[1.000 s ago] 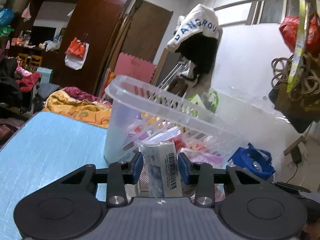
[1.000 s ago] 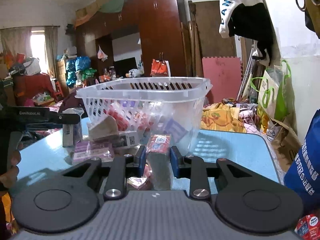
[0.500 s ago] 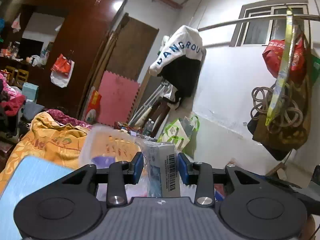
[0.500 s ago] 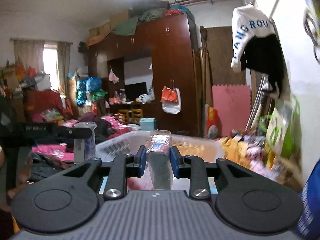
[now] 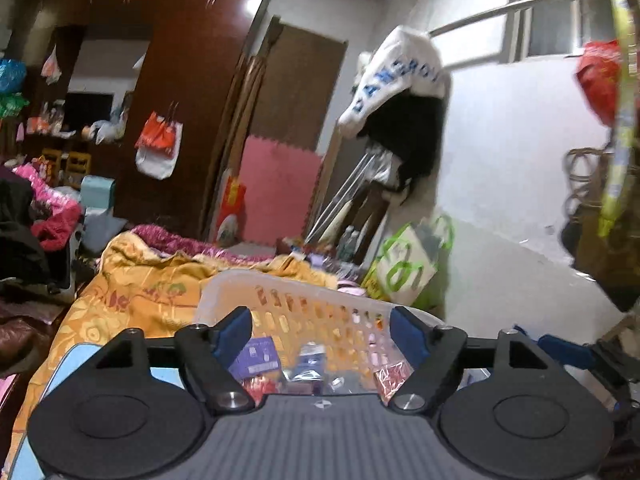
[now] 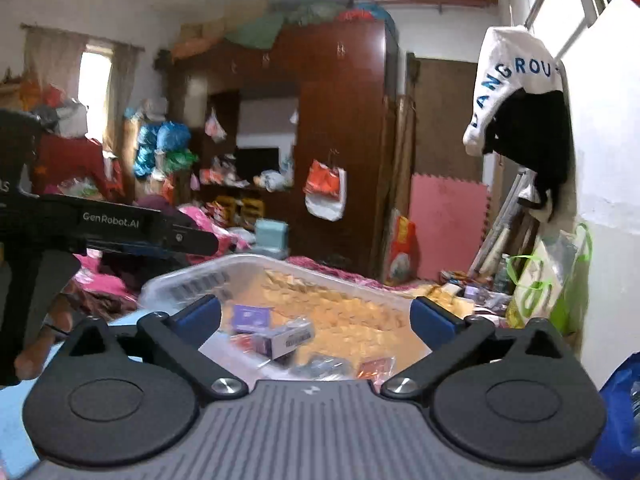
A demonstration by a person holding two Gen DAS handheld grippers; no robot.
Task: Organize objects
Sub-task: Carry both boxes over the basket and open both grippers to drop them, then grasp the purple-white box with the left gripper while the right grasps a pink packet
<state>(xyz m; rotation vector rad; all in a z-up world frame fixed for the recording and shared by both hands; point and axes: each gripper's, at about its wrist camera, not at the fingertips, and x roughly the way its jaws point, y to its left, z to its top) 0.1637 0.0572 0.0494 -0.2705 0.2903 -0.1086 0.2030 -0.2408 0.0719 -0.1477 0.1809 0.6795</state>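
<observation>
Looking along the left gripper [image 5: 322, 330], its blue-padded fingers [image 5: 234, 332] stand wide apart and hold nothing. Just beyond and below them is the clear slotted basket [image 5: 288, 286], with small packets lying loose inside: a purple packet [image 5: 256, 358], a blue-and-white box [image 5: 312, 360] and a red packet [image 5: 390, 374]. The basket sits on the light blue surface [image 5: 74, 360], with an orange quilt [image 5: 136, 288] behind it.

From the right wrist view, the right gripper [image 6: 316, 312] is likewise spread wide and empty above the same basket [image 6: 248, 262]. Between its fingers [image 6: 434, 320] show a purple packet [image 6: 252, 314], a white box with a barcode [image 6: 292, 338] and a red packet [image 6: 374, 366] on the basket floor. The left gripper [image 6: 140, 236] shows side-on at the left edge.
</observation>
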